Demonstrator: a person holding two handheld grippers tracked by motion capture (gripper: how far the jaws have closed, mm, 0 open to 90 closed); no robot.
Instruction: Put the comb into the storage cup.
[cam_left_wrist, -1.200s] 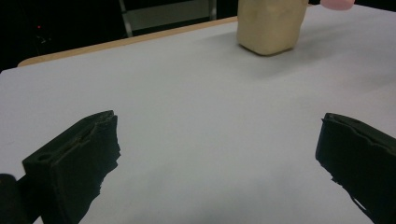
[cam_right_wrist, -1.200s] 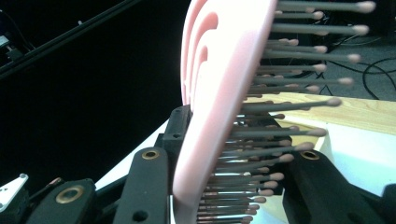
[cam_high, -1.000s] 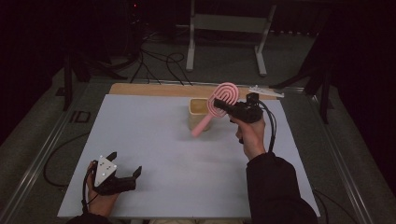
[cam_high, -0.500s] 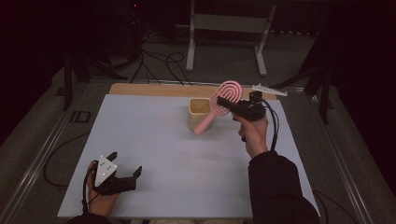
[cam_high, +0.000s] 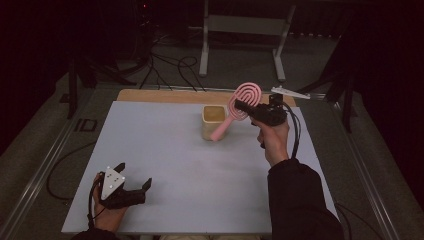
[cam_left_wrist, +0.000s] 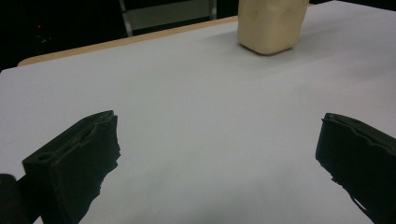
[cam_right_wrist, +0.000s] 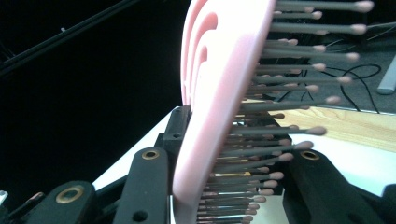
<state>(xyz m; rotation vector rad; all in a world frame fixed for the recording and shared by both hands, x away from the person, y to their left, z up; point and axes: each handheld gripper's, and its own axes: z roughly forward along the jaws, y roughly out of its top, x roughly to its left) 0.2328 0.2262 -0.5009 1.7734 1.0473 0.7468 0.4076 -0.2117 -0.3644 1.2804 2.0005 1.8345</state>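
Hairbrush (cam_high: 239, 107) sits clamped by its head in your right gripper (cam_high: 243, 107), handle angled down beside the cup (cam_high: 215, 121) for insertion. Your left gripper (cam_high: 134, 186) rests open, empty.

The pink hairbrush (cam_right_wrist: 219, 93) is running off the right gripper view's top and bottom edges, its handle unseen there. The beige cup (cam_left_wrist: 271, 23) is being cut off by the left gripper view's top edge.
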